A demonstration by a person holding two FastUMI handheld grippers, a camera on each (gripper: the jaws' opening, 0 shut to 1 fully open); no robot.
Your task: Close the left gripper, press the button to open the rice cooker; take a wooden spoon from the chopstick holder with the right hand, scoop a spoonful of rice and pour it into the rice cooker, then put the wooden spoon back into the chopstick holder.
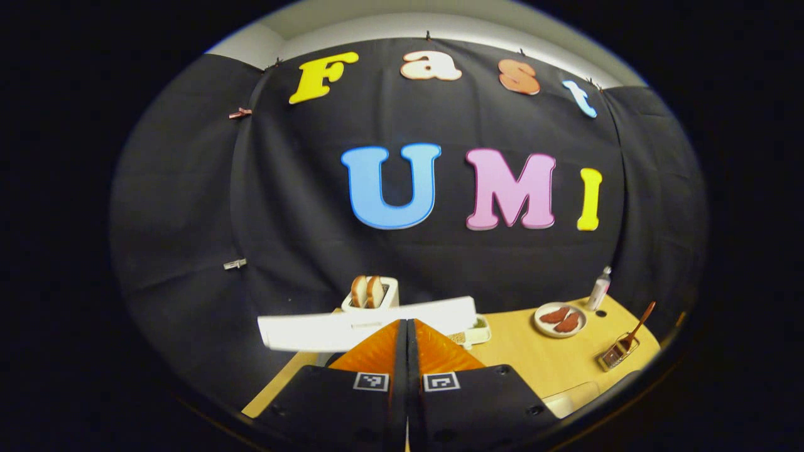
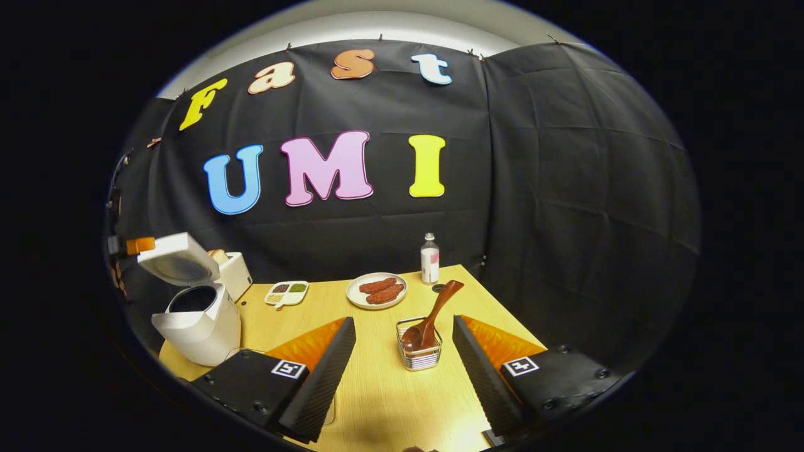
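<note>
The rice cooker [image 2: 200, 314] stood at the left end of the bench [image 2: 377, 389] with its lid [image 2: 177, 258] raised and the pot open, so the button press was judged done. The left gripper [image 1: 406, 351] hovered just above that lid, its jaws together with nothing between them. The right gripper [image 2: 402, 364] faced the chopstick holder [image 2: 419, 351], its jaws wide apart and empty, the holder standing between and just beyond them. The wooden spoon [image 2: 433, 314] leaned in the holder, bowl down, handle tilted up and to the right. The spoon was judged light, rigid and smooth, liable to pivot in a loose grip; the exposed upper handle [image 2: 447, 295] offered the best hold. The wire holder looked light enough to tip if the spoon dragged.
</note>
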